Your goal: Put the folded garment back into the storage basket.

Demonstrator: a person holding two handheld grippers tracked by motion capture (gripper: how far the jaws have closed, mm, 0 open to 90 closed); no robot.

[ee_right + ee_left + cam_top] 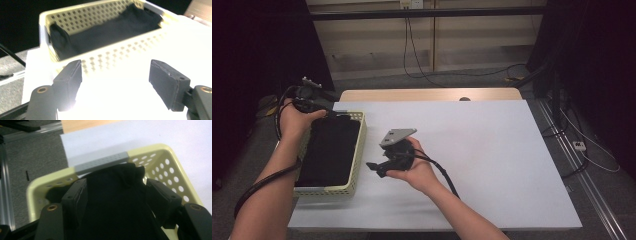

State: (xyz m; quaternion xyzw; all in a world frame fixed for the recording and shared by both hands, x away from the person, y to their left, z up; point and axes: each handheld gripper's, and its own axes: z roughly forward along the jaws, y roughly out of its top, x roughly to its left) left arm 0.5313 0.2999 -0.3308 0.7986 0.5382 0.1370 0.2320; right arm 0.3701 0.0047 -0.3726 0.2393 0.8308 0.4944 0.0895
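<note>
Now both claws gape: left claw (pixel 116 195) astride black cloth (pixel 112 215), right claw (pixel 116 82) empty.

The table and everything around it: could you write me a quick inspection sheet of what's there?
Surface: white tabletop, wooden strip at the far edge.
Job's things: black cloth lying inside the pale yellow basket at the table's left edge.
Clutter: nothing seen.
Grippers: left gripper open over the cloth at the basket's far end; right gripper open, nothing between its fingers, facing the basket.
Cables: a black cable trails from each gripper.
Surroundings: grey floor, wall socket with hanging wires, dark curtains.
</note>
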